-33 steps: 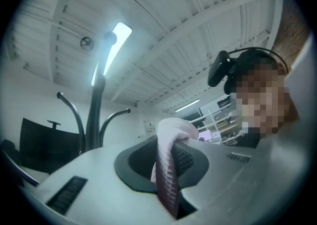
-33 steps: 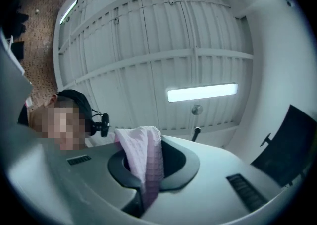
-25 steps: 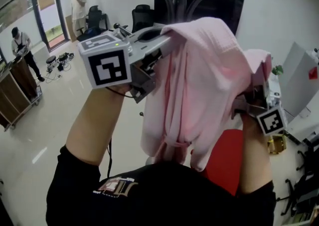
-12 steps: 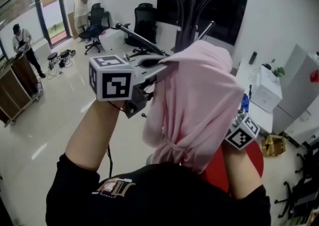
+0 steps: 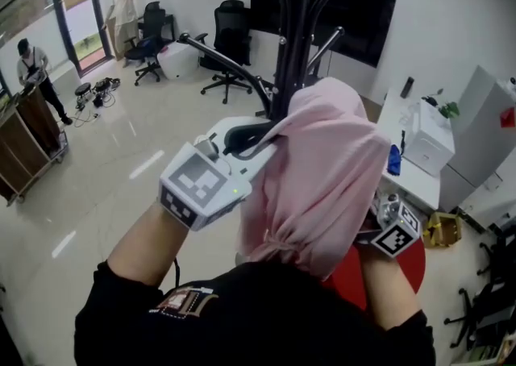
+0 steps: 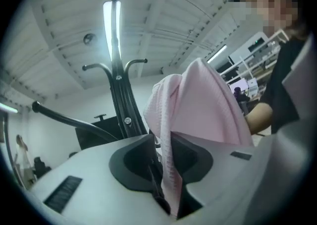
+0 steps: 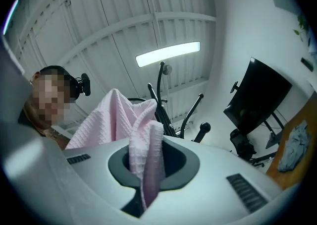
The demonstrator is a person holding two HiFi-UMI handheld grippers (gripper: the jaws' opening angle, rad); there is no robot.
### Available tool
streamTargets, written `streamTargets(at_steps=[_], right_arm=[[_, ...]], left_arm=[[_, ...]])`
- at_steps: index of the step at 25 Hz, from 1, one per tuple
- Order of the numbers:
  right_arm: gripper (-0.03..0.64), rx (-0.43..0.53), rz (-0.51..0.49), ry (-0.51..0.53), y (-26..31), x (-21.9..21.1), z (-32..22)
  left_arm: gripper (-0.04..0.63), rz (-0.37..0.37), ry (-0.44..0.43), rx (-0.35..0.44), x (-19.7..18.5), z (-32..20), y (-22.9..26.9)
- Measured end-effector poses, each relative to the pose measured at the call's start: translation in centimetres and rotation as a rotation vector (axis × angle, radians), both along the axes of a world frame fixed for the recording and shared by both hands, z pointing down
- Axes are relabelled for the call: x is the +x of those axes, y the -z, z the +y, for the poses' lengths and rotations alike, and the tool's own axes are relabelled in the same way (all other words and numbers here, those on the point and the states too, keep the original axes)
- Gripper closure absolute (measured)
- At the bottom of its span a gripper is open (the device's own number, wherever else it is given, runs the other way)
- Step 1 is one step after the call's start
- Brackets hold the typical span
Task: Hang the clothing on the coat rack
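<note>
Clothing [image 5: 322, 171], soft, light and limp, looks draped on the coat rack [image 5: 294, 34] between your tools. Your right hand-held gripper [image 7: 146, 179] clamps a fold; the left hand-held gripper [image 6: 166, 174] has just been opening, cloth loose between its jaws. Take hold at bunched folds.

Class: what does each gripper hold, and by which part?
Right gripper: jaws shut on a bunched fold of the pink garment. Left gripper: jaws have just been opening; a fold of it lies between them, with a gap beside it.
</note>
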State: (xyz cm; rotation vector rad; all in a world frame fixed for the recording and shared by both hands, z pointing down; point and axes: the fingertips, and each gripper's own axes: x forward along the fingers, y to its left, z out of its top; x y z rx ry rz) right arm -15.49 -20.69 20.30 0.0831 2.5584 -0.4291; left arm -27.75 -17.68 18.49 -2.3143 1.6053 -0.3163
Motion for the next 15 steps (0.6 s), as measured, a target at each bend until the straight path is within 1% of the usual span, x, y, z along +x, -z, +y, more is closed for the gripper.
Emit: streamTargets(at_steps=[2,3,4,6,8,12,15], right_arm=[[0.595,-0.01,-0.01,-0.006,-0.1,0.5,0.0],[0.594,-0.012,-0.014,-0.01,-0.1,0.8,-0.1],[0.594,-0.013,-0.015,-0.014,0.0,0.9,-0.1],[0.594,-0.007,-0.012,-0.022,0.0,1.2,-0.3],[0.594,0.004,-0.005,-0.027,0.1,1.4,-0.5],[0.593,0.009,-0.002,-0.025,-0.1,1.8,-0.7],[0.586,0.006,-0.002,-0.025,-0.2,1.9,-1.3]], left_arm=[[0.478,-0.077,0.061,0.055,-0.1,0.2,-0.7],[0.455,-0.119,0.079,0.079,-0.1,0.3,-0.9],[0.445,-0.157,0.088,0.099,-0.1,0.4,-1.1],[0.437,-0.193,0.098,0.117,0.1,0.5,-1.3],[0.414,-0.189,0.106,0.115,0.3,0.4,-1.3],[0.414,-0.105,0.12,0.069,0.1,0.7,-1.4],[0.407,-0.114,0.137,0.063,-0.5,0.5,-1.2]])
